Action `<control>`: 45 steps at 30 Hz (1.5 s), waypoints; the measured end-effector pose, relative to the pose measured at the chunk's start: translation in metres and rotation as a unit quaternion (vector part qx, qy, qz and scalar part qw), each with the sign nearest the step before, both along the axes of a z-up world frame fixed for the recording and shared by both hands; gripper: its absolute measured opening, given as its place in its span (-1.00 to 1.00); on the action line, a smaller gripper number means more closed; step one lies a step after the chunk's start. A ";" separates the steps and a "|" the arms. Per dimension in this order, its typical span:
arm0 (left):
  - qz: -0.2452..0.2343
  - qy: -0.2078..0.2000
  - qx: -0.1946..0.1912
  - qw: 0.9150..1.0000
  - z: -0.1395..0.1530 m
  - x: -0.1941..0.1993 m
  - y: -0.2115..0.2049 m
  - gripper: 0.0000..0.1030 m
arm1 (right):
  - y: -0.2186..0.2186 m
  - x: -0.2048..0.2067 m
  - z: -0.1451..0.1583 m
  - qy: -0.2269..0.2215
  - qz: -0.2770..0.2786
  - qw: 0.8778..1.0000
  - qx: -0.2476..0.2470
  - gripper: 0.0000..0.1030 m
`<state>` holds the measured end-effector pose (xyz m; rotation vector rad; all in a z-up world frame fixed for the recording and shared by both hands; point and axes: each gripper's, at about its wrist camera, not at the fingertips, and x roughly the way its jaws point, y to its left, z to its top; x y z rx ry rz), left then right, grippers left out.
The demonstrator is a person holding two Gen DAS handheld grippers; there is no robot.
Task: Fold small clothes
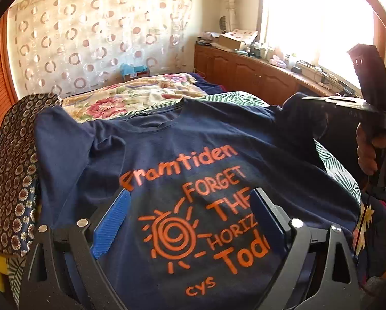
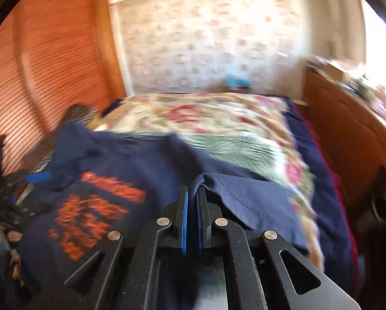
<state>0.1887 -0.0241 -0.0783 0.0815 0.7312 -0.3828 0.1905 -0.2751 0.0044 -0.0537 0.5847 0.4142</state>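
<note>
A navy T-shirt (image 1: 193, 139) with orange print lies face up on the bed; it also shows in the right wrist view (image 2: 131, 170). My left gripper (image 1: 190, 206) is open, its blue pads spread just above the printed chest. My right gripper (image 2: 193, 193) is shut on the shirt's right sleeve (image 2: 255, 199) and holds it lifted off the bed. In the left wrist view the right gripper (image 1: 306, 108) shows at the right, a hand on its handle, with the sleeve pinched.
A floral quilt (image 1: 141, 95) covers the bed beyond the shirt. A brown patterned garment (image 1: 12, 170) lies at the shirt's left. Wooden cabinets (image 1: 244, 72) with clutter run along the right under a bright window. A slatted wooden door (image 2: 51, 59) stands left.
</note>
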 end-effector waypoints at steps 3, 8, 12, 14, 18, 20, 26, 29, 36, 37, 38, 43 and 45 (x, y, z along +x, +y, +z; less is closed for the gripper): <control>0.006 0.004 0.001 1.000 -0.004 -0.002 0.004 0.83 | 0.011 -0.001 -0.008 0.008 0.013 1.000 -0.012 -0.17; 0.009 0.007 -0.007 1.000 -0.007 -0.003 0.009 0.83 | -0.026 -0.007 -0.009 0.005 -0.028 1.000 0.006 0.03; 0.006 0.004 -0.013 1.000 -0.007 -0.002 0.006 0.83 | -0.052 0.002 -0.027 0.042 -0.102 0.994 -0.010 0.04; 0.003 0.002 -0.015 1.000 -0.006 -0.002 0.003 0.83 | -0.064 0.010 -0.043 0.081 -0.123 0.989 0.004 0.04; -0.004 0.006 -0.012 1.000 -0.010 -0.001 -0.002 0.83 | -0.068 0.016 -0.064 0.115 -0.133 0.984 -0.014 0.04; -0.006 0.009 -0.010 1.000 -0.012 -0.001 -0.003 0.83 | -0.065 0.017 -0.070 0.127 -0.129 0.983 -0.020 0.04; -0.001 0.012 -0.011 1.000 -0.015 0.001 -0.001 0.83 | -0.052 0.027 -0.052 0.126 -0.096 0.987 -0.029 -0.90; 0.007 0.011 -0.013 1.000 -0.014 0.001 0.004 0.83 | -0.046 0.044 -0.019 0.090 -0.055 0.994 -0.022 -0.94; 0.029 0.009 -0.011 0.999 -0.011 -0.008 0.016 0.83 | 0.034 0.088 0.044 0.030 0.043 0.997 -0.054 -0.94; 0.031 0.009 -0.010 0.999 -0.011 -0.008 0.018 0.83 | 0.044 0.096 0.048 0.030 0.047 0.997 -0.058 -0.94; 0.035 0.009 -0.009 0.999 -0.010 -0.009 0.020 0.83 | 0.053 0.102 0.051 0.029 0.055 0.997 -0.054 -0.94; 0.045 0.014 -0.008 0.999 -0.012 -0.010 0.027 0.83 | 0.067 0.120 0.052 0.010 0.031 0.996 -0.078 -0.17; 0.045 0.015 -0.007 0.999 -0.013 -0.009 0.028 0.83 | 0.065 0.115 0.047 0.006 0.023 0.997 -0.076 -0.17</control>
